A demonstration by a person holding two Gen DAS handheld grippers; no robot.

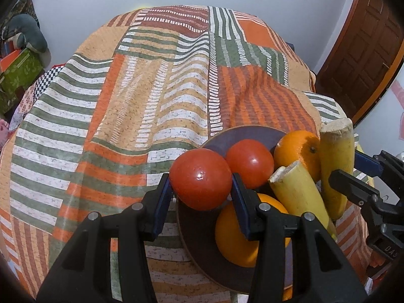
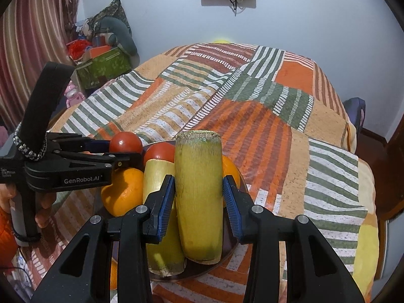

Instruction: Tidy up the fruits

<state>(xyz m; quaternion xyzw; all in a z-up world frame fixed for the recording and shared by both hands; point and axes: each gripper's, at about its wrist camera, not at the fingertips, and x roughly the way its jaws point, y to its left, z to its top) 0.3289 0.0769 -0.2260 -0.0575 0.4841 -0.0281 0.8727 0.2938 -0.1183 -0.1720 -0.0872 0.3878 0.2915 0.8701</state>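
Observation:
A dark round plate [image 1: 202, 247] on the patterned cloth holds fruit. My left gripper [image 1: 200, 185] is shut on a red tomato [image 1: 200, 178] over the plate's left edge. A second tomato [image 1: 250, 161], two oranges [image 1: 298, 150] [image 1: 234, 237] and two yellow banana pieces [image 1: 298, 189] [image 1: 335, 161] lie on the plate. My right gripper [image 2: 199, 194] straddles the nearer banana piece [image 2: 199, 194]; its blue pads touch or nearly touch both sides. The other banana piece [image 2: 156, 202], an orange [image 2: 123, 192] and the held tomato [image 2: 125, 142] show to the left.
The striped orange, green and white cloth [image 1: 141, 96] covers the whole table and is wrinkled. A green box and soft items [image 2: 101, 63] stand beyond the table's far left. A wooden door [image 1: 363, 55] is at right.

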